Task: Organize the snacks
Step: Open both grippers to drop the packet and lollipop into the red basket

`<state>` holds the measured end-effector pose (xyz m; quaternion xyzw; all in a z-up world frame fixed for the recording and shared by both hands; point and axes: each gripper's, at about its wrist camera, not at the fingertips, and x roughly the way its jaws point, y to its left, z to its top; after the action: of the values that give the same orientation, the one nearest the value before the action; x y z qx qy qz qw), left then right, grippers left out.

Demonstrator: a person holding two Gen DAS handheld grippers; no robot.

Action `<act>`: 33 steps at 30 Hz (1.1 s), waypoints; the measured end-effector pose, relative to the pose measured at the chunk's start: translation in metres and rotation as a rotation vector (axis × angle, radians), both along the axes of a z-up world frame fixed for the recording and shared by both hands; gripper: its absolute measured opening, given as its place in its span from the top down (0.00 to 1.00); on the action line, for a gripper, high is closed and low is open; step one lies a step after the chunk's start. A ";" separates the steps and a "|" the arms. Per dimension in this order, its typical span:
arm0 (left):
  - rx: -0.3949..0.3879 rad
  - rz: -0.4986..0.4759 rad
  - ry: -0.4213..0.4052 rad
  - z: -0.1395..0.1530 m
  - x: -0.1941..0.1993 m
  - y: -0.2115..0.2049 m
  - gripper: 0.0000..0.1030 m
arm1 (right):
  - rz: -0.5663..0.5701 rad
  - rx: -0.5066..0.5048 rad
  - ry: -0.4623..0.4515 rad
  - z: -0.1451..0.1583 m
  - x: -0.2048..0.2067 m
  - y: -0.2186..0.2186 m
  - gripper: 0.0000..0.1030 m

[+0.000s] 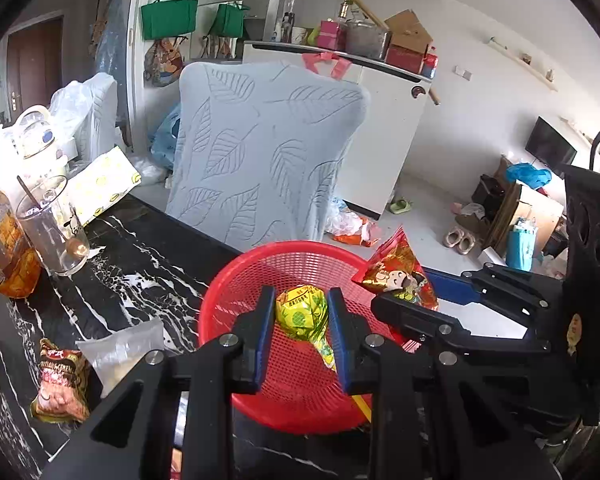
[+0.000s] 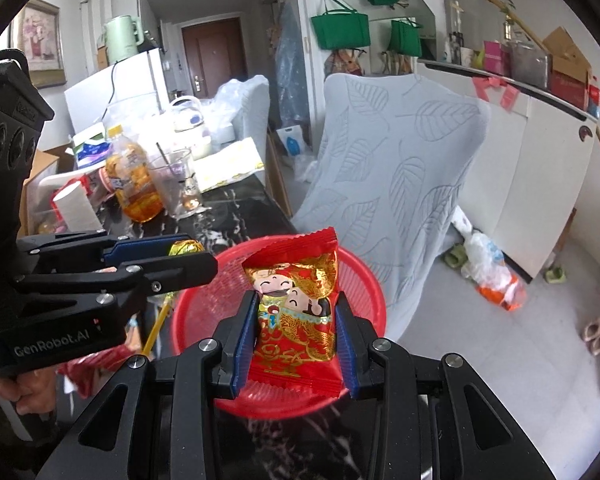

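Lollipop (image 1: pixel 302 312) and red packet (image 2: pixel 294 304) held over red basket (image 1: pixel 300 404).

Red mesh basket (image 1: pixel 236 280) is sitting on a black table (image 1: pixel 140 264) that's showing white marble veins. Lollipop (image 1: pixel 302 312) is wearing a yellow-green wrapper, the snack packet (image 2: pixel 296 304) is glowing red and gold with cartoon faces. Pale grey chair cover (image 1: pixel 260 152) is sporting a leaf pattern; green bags (image 1: pixel 168 16) are hanging behind.

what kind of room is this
Most likely a lived-in home dining area: a black marble table cluttered with drinks and snacks, a fabric-covered chair, slippers on the floor and a wall-mounted TV beyond.
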<state>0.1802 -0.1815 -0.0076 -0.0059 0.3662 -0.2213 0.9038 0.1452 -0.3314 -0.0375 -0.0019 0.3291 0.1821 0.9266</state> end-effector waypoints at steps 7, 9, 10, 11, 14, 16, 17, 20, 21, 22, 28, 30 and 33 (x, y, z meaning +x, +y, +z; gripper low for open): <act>0.020 0.049 0.055 -0.012 0.016 0.004 0.76 | 0.007 -0.013 0.006 -0.009 0.018 0.007 0.64; 0.053 0.058 0.080 -0.016 0.021 0.001 0.76 | 0.005 -0.021 0.001 -0.011 0.019 0.007 0.63; 0.069 0.062 0.099 -0.020 0.024 0.000 0.75 | 0.002 -0.027 0.001 -0.012 0.020 0.008 0.62; 0.076 0.063 0.117 -0.024 0.026 0.000 0.75 | 0.001 -0.028 0.004 -0.013 0.021 0.008 0.58; 0.065 0.069 0.164 -0.031 0.029 0.001 0.75 | -0.009 -0.038 0.013 -0.014 0.021 0.008 0.49; 0.077 0.081 0.153 -0.030 0.027 0.001 0.67 | -0.017 -0.041 0.016 -0.015 0.019 0.006 0.49; 0.079 0.086 0.144 -0.029 0.025 0.001 0.63 | -0.020 -0.042 0.018 -0.014 0.019 0.005 0.49; 0.079 0.101 0.117 -0.022 0.020 0.001 0.49 | -0.032 -0.044 0.015 -0.012 0.015 0.002 0.49; 0.079 0.103 0.109 -0.020 0.018 0.001 0.48 | -0.037 -0.045 0.014 -0.011 0.014 0.001 0.49; 0.080 0.101 0.102 -0.017 0.016 0.001 0.48 | -0.039 -0.044 0.012 -0.010 0.013 0.001 0.49; 0.070 0.091 0.078 -0.002 0.003 0.003 0.48 | -0.054 -0.039 -0.014 0.002 0.000 -0.001 0.49; 0.063 0.084 0.068 0.004 -0.004 0.005 0.48 | -0.057 -0.038 -0.027 0.007 -0.006 -0.001 0.49; 0.058 0.084 0.049 0.015 -0.016 0.009 0.48 | -0.059 -0.035 -0.046 0.016 -0.014 0.000 0.49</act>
<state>0.1646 -0.1727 0.0074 -0.0007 0.3939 -0.1722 0.9029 0.1309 -0.3310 -0.0216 -0.0127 0.3109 0.1488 0.9386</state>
